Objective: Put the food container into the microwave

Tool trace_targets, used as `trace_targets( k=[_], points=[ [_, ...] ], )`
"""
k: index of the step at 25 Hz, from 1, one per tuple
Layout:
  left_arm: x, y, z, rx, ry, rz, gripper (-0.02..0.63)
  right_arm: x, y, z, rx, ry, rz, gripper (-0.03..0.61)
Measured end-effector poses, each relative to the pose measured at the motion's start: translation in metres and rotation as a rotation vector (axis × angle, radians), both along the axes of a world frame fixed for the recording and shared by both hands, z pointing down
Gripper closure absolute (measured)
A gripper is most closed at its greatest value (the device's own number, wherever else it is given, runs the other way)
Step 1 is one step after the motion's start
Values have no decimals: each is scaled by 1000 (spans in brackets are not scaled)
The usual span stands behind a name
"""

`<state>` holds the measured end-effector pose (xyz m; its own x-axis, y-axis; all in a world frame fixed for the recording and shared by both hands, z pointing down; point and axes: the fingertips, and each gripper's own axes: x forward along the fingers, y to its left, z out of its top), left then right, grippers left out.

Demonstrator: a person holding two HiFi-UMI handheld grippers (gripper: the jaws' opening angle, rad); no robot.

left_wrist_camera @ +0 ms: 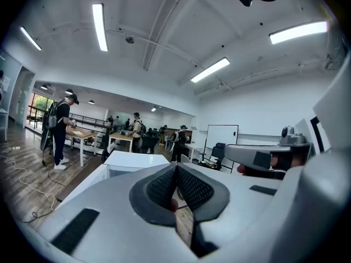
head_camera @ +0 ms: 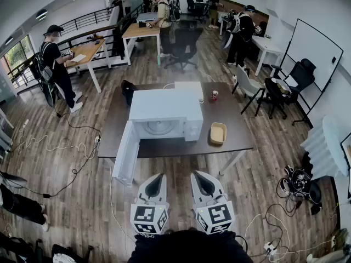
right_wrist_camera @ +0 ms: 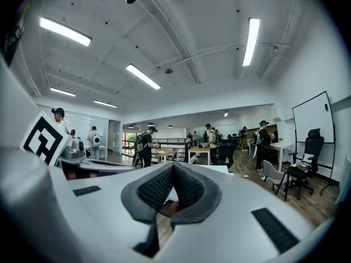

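Observation:
The white microwave (head_camera: 164, 111) stands on a dark table (head_camera: 239, 138) with its door (head_camera: 125, 153) swung open toward the front left. Its empty cavity shows a round turntable. The food container (head_camera: 218, 132), a shallow yellowish tray, lies on the table just right of the microwave. My left gripper (head_camera: 155, 181) and right gripper (head_camera: 201, 181) hang side by side short of the table's front edge, well away from both. Each is shut with nothing between its pads. In the left gripper view the left gripper (left_wrist_camera: 176, 171) points past the microwave (left_wrist_camera: 131, 160); the right gripper (right_wrist_camera: 173, 171) points level into the room.
A red can (head_camera: 214, 95) stands behind the container near the table's back edge. Cables (head_camera: 71, 174) trail over the wooden floor left of the table, more at the right (head_camera: 274, 240). Office chairs (head_camera: 277, 89) stand to the right. People work at desks (head_camera: 88, 51) farther back.

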<state>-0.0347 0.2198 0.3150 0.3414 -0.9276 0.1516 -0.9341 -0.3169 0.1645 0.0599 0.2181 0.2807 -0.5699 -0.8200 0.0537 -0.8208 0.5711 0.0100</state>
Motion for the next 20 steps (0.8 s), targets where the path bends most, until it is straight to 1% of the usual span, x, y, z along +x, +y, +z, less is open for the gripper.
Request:
trace_targets(
  k=[7,15,20],
  points=[
    [1,0,0,-4,2,5,580,-2,0,1,-12,9,0,557],
    [-10,4,4,-13,7,1,580,-11,2,4,-17,0,5,557],
    [-17,9,11,-22,8,14,580,-21,6,10,-21,-2,8,557]
  ],
)
